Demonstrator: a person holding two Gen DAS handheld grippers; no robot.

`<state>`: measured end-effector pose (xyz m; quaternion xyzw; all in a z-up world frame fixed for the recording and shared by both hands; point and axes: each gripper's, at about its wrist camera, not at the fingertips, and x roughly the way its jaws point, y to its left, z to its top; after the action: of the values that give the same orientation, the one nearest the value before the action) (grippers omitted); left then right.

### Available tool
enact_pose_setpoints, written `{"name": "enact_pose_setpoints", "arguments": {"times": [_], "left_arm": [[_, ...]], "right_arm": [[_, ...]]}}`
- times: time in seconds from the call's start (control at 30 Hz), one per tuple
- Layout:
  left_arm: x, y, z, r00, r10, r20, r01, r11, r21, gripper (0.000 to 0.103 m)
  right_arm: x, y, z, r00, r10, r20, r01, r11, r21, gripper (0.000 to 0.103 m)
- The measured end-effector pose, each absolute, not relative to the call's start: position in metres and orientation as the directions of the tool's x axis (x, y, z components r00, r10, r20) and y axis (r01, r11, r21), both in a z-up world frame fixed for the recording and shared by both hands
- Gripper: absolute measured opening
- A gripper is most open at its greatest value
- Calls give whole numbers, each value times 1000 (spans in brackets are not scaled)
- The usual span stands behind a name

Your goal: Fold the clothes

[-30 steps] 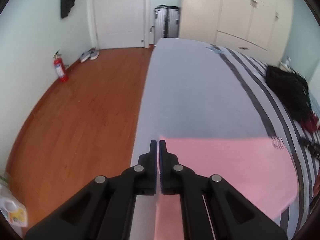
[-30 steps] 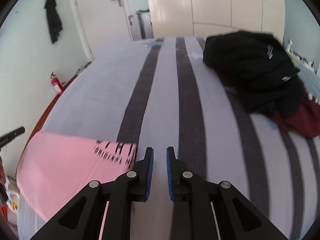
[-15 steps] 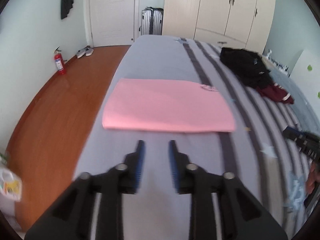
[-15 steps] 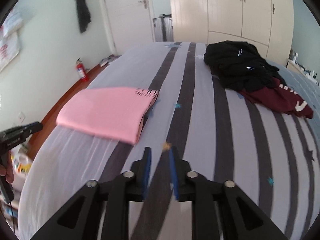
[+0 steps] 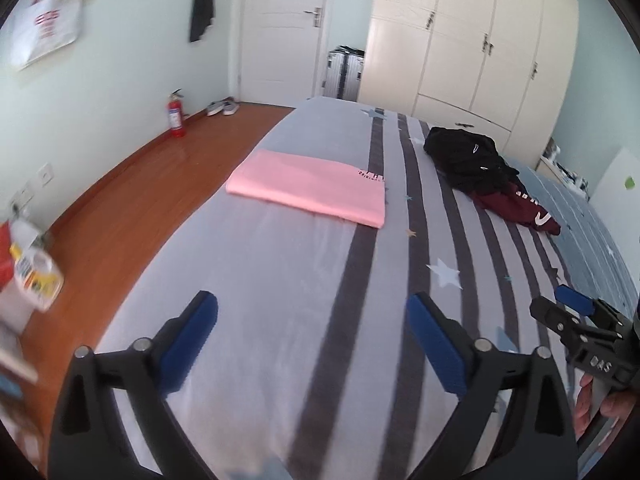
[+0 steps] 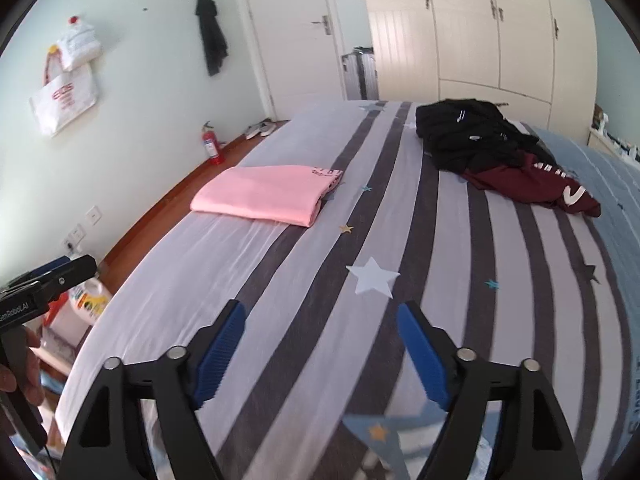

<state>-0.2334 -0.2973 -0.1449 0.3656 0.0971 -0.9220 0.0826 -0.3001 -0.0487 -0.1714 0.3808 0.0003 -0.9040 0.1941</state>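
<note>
Striped bed (image 5: 280,280): left gripper (image 5: 312,328) and right gripper (image 6: 320,336) nearest, jaws opening wide, nothing between. Farther out, pink garment (image 5: 308,186) lies folded flat, done. Beyond, black pile (image 6: 468,136) and maroon top (image 6: 532,186) still unfolded.

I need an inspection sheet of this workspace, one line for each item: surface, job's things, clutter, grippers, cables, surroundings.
Surface: bed with grey striped, star-print sheet.
Job's things: pink garment folded flat near the bed's left edge; black clothes and maroon garment heaped, unfolded.
Clutter: bottle on the floor beside the bed.
Grippers: left gripper and right gripper jaws opening, nothing between them.
Cables: nothing seen.
Surroundings: fire extinguisher, wardrobe, door, suitcase.
</note>
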Motion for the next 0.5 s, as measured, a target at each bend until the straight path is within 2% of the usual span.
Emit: {"name": "enact_pose_setpoints", "arguments": {"times": [0.07, 0.33, 0.37, 0.5], "left_arm": [[-217, -286, -140, -718, -102, -689, 245, -963, -112, 100], [-172, -253, -143, -744, -81, -663, 209, -971, -115, 102], [-166, -250, -147, -748, -77, -659, 201, -973, -113, 102], [-145, -236, -169, -762, -66, -644, 175, -979, -106, 102]], "right_arm": [[-283, -41, -162, -646, -358, -675, 378, -917, 125, 90], [-230, -20, -154, -649, -394, -651, 413, -901, 134, 96], [-226, -18, -157, -652, -400, -644, 417, -899, 137, 102], [-210, -15, -176, -667, -416, -619, 420, -895, 149, 102]]}}
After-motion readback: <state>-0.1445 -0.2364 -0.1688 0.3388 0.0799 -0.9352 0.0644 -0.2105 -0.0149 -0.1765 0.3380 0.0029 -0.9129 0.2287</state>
